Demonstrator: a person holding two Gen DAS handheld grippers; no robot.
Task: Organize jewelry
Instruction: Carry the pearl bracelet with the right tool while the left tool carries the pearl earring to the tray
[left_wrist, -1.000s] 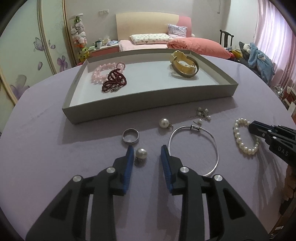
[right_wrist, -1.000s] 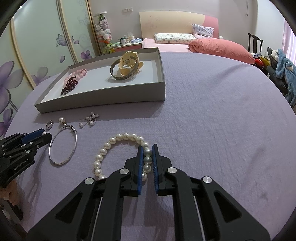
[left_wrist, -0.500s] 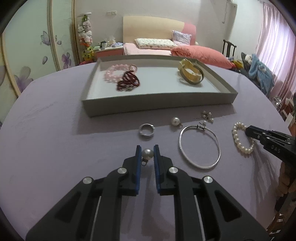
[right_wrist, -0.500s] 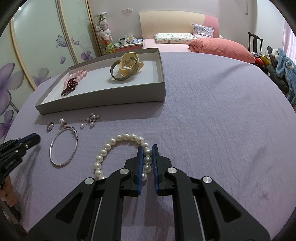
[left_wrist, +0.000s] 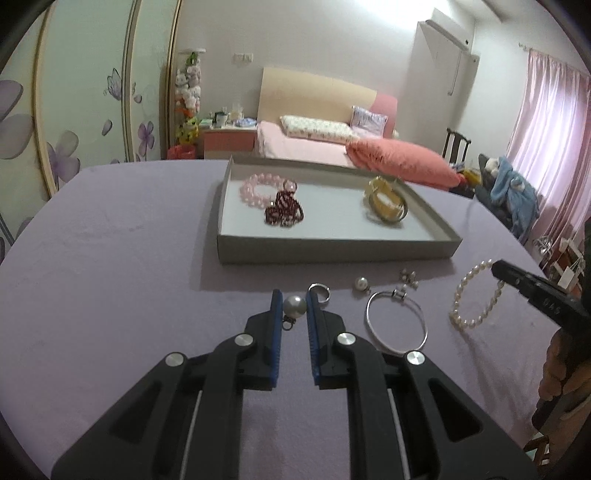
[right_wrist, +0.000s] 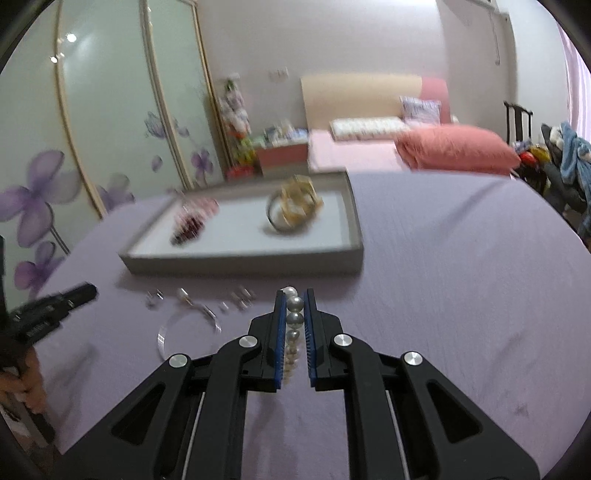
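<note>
Lifted off the cloth, both claws grip pearls beside the tray.

Lilac-clothed table: grey tray, ring, bangle, pearl earrings.

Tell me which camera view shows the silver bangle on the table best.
The left wrist view: the silver bangle lies sharp and whole on the purple cloth, clasp toward the tray. In the right wrist view the picture is blurred by motion, and the bangle is only a faint, smeared arc.
</note>
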